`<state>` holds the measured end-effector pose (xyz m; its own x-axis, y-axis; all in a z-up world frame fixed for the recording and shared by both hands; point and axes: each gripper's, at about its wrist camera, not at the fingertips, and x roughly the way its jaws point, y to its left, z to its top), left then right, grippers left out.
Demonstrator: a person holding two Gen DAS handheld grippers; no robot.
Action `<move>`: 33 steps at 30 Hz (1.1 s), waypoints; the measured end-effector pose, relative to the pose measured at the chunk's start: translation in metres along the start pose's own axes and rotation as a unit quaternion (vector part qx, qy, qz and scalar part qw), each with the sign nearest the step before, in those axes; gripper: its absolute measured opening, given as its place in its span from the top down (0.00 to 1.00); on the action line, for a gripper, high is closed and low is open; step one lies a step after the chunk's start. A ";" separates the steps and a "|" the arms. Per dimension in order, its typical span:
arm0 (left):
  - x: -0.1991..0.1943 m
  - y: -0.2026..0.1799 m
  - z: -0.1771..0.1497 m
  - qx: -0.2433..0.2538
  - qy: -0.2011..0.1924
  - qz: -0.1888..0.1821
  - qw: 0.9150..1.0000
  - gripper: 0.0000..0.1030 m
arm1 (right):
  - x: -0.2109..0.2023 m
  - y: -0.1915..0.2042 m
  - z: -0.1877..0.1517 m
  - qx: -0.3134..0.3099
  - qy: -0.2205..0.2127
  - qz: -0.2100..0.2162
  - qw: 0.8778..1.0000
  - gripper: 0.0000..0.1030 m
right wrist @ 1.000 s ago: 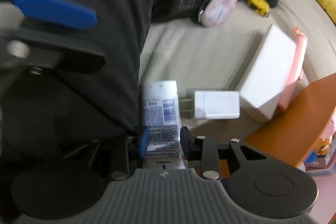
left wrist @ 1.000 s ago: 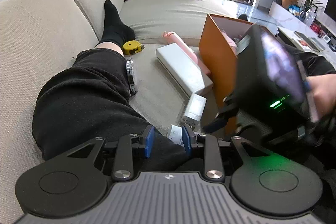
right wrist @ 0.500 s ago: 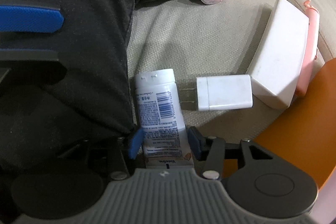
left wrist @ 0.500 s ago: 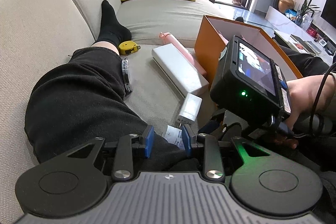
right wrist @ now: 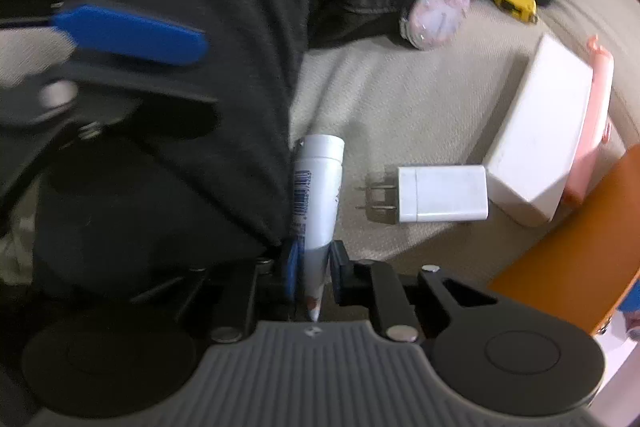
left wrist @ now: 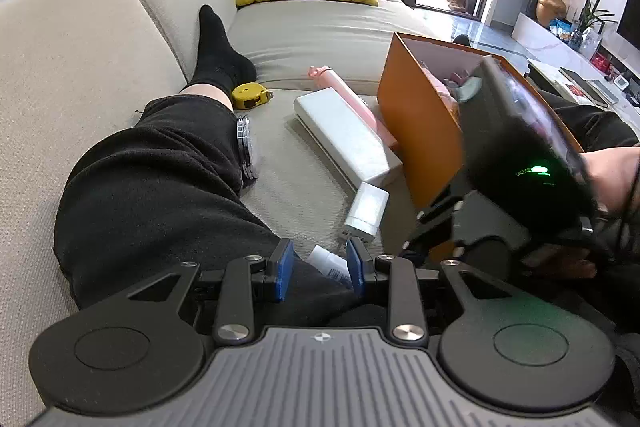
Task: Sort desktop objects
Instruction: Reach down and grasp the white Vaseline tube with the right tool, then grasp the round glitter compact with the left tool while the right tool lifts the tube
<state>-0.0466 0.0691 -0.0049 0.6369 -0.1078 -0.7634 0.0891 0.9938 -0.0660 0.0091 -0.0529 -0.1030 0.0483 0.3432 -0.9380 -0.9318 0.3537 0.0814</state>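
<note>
Right wrist: closing right gripper (right wrist: 314, 269) pinches tube (right wrist: 320, 195) (cap pointing away).

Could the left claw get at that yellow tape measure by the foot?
Probably yes: the yellow tape measure lies uncovered on the beige sofa, though the left claw must pass over the black-trousered leg.

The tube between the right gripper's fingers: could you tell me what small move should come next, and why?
Probably finish the squeeze, then lift. The right gripper has its jaws closing around the tube, which lies on the sofa against the person's leg. Once the grip is firm, lifting clears it for the orange box on the right.
</note>
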 end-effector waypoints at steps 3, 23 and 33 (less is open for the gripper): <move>0.002 0.000 0.000 -0.001 0.003 0.001 1.000 0.67 | 0.005 0.005 -0.002 -0.007 -0.001 -0.005 1.000 0.81; 0.022 0.015 0.031 -0.033 -0.001 0.023 0.999 0.67 | -0.063 -0.050 0.033 0.075 -0.106 0.022 0.991 0.85; 0.056 0.036 0.076 -0.031 0.011 0.043 0.999 0.67 | -0.084 -0.100 0.071 0.102 -0.172 0.004 0.980 0.86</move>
<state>0.0506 0.0967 -0.0010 0.6236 -0.0223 -0.7814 -0.0136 0.9991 -0.0393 0.1236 -0.0553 -0.0083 0.1920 0.6067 -0.7714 -0.8432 0.5041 0.1866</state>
